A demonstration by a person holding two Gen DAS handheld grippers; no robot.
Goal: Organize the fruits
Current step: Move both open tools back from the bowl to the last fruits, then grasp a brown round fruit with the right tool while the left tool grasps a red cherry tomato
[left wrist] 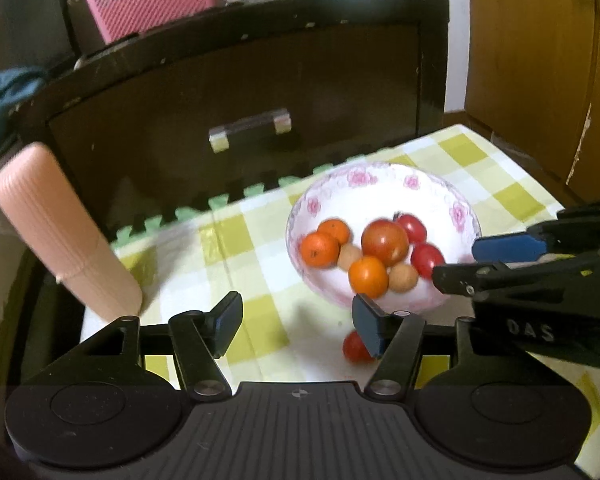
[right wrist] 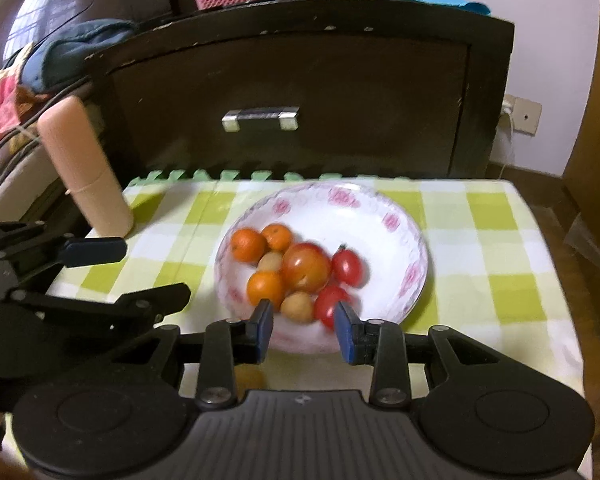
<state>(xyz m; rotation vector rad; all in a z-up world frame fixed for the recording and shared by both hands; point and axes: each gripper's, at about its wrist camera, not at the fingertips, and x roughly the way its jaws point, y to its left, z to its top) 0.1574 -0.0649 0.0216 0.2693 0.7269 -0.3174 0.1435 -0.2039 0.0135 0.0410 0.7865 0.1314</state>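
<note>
Both tools released and empty, left tool (left wrist: 296,322) just before the bowl (left wrist: 452,200) with a loose red tomato (left wrist: 354,348) near its front rim, right tool (right wrist: 303,328) over the bowl's near rim, oranges (right wrist: 248,245), tomatoes and small tan fruits inside, pink bottle (right wrist: 82,168) beyond-left, dark cabinet (right wrist: 300,80) behind.

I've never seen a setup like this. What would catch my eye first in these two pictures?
Probably the white flowered bowl on the green-checked tablecloth, holding small oranges, red tomatoes and pale round fruits. Next, the black hand-held grippers with blue pads: the right hand-held gripper is open at the bowl's near rim, and the left hand-held gripper is open beside a red tomato lying on the cloth. A tall pink ribbed bottle stands at the left.
</note>
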